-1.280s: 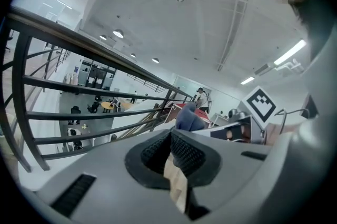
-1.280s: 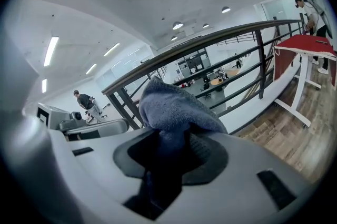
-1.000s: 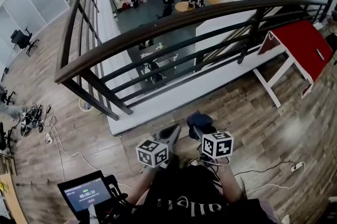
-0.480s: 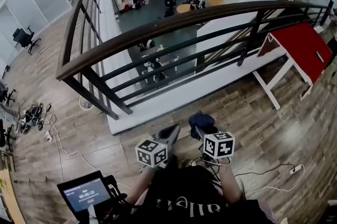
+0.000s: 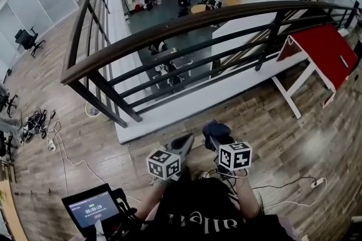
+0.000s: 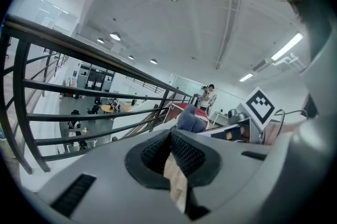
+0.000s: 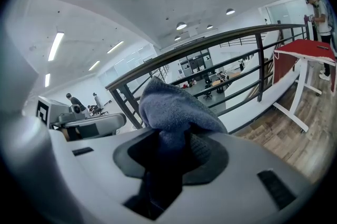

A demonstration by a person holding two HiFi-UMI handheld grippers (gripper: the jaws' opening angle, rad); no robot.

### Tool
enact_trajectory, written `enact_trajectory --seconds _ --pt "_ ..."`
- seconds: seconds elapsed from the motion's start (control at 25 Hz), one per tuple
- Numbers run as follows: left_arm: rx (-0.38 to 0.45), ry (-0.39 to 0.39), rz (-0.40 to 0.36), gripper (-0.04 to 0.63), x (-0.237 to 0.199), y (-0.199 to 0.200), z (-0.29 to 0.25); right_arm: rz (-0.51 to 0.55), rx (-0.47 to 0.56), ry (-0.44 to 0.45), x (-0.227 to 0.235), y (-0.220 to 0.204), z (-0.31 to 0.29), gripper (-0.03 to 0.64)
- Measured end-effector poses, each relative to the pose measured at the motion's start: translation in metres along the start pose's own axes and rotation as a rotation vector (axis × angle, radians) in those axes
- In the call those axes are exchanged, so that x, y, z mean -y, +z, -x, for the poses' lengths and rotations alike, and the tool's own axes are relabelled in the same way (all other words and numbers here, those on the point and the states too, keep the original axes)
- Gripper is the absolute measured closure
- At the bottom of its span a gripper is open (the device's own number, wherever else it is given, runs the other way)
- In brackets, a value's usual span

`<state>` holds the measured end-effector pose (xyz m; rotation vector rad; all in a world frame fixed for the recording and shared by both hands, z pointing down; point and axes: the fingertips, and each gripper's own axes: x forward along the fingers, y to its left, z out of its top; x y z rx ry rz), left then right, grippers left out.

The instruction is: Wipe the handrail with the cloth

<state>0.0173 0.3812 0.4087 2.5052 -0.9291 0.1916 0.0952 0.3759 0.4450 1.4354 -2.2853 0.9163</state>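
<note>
Dark brown curved wooden handrail (image 5: 169, 30) on black metal bars, spanning left to far right. Blue-grey fluffy cloth (image 7: 174, 107) bunched, pinched in right gripper (image 7: 171, 152), near side, apart from rail.

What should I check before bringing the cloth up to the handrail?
1. Cloth clamped in right gripper: ok, jaws shut on it.
2. Cloth touching handrail: not ok, it is held well short of the rail.
3. Left gripper free: ok, jaws together, nothing held.
4. Rail top bare along the visible stretch: ok.
5. Cloth damp or dry: cannot tell.
</note>
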Motion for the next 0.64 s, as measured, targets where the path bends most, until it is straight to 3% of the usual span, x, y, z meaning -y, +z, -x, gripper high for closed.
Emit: enact_trajectory --seconds 0.64 --pt "-0.007 -0.014 -0.02 0.595 0.0032 0.002 -0.0058 -0.008 0.02 -0.016 0.0071 0.0033 0.0023 0.508"
